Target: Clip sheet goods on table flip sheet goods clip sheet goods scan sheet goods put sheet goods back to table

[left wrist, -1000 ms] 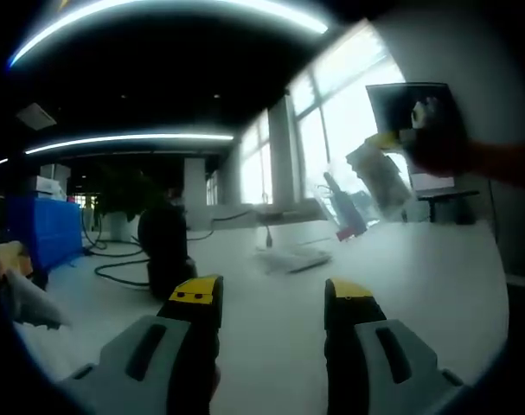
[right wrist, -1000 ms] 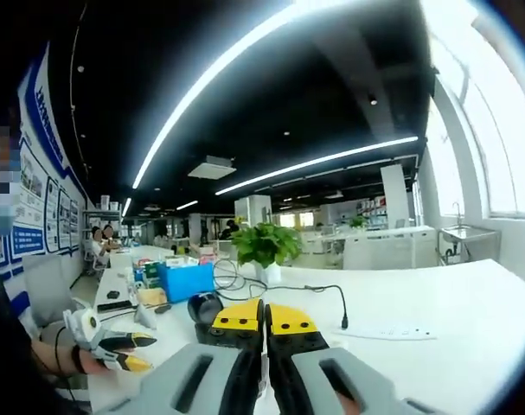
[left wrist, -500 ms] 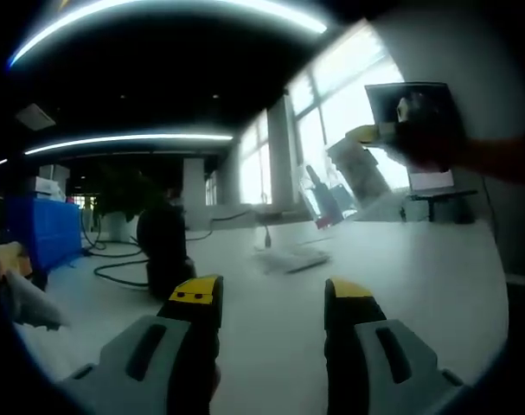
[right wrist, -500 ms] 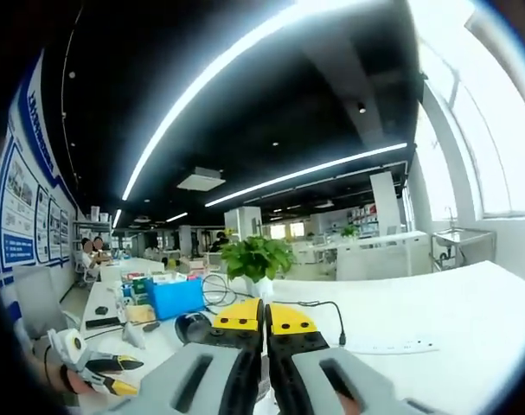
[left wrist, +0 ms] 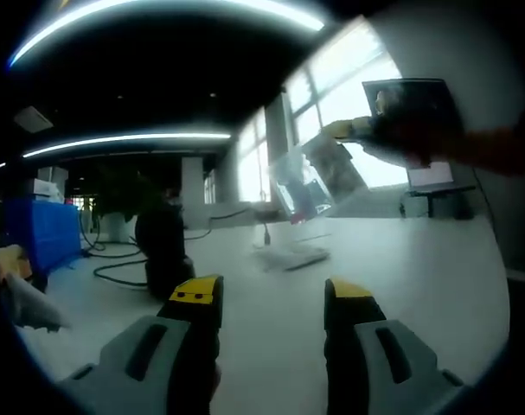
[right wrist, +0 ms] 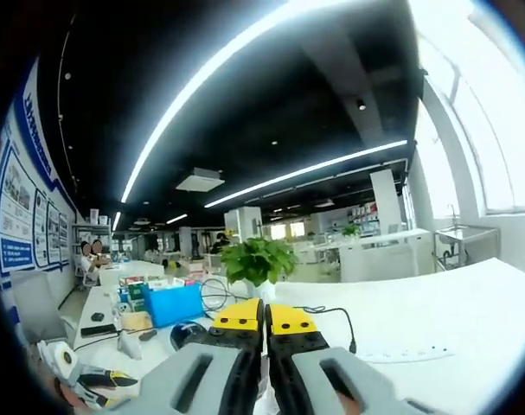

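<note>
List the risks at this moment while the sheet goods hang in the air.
1. The right gripper pinches the sheet goods only at a top edge, so the dangling packet might slip out or swing.
2. The packet hangs above the power strip and its cable on the table; a drop could land on them.
3. The left gripper stands open, apart from the packet, so it probably could not catch a slip.

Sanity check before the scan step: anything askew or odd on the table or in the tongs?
Nothing is spilled or damaged. The sheet goods hang tilted in mid-air above the table, pinched at one corner by the right tongs. The left tongs are open and empty. A cable trails loosely across the table.
</note>
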Demonstrator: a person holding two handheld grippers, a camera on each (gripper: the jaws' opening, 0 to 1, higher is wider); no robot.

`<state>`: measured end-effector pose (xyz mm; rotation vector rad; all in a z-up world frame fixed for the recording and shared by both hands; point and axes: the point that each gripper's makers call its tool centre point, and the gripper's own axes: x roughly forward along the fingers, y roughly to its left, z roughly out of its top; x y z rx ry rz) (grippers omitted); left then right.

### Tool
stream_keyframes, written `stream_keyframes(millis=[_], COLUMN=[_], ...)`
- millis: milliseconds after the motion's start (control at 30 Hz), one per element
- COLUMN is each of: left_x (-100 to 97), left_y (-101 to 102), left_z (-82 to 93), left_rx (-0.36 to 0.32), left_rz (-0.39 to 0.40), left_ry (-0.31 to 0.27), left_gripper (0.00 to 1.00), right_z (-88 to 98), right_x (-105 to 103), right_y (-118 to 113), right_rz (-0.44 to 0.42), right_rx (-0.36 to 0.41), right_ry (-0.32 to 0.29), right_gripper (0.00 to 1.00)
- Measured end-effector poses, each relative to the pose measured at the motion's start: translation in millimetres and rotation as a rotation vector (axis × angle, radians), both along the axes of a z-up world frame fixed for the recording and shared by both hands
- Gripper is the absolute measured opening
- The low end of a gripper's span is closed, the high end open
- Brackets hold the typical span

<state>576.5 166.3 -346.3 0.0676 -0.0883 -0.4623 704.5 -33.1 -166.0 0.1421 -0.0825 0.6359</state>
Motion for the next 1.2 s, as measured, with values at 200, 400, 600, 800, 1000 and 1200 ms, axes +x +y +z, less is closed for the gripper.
stream_keyframes(millis=[200,400,600,800,1000,1200], left_x=[0.3,0.1,0.0,0.1,0.0,-0.3], left_y=[0.0,-0.5,-0.6,-0.6,0.1,-1.4], left_z=[-0.2,-0.3,0.0,-0.4,0.1,-0.3], left_rx=[0.002,0.003,0.003,0.010,0.004,0.009], left_rz=[0.000,-0.001,0.000,0.003,0.005,-0.003], left_ry=[0.000,0.001,0.000,0.000,0.000,-0.001], left_gripper=[0.39,0.39,0.39,0.39,0.39,0.39], right_z=[10.6,8.8,6.9,6.2,0.8,-2.2], right_x=[6.5,16.7,22.0,31.1,37.4,44.5], right_y=[0.4,-1.0,2.0,6.3,16.9,22.4], right_rz=[-0.018,-0.059,-0.085,-0.121,-0.141,-0.188], right_rx=[0.053,-0.001,-0.013,0.010,0.016,0.002], right_ry=[-0.042,-0.092,-0.118,-0.136,-0.143,-0.178], right_gripper=[0.00,0.00,0.00,0.00,0.00,0.00])
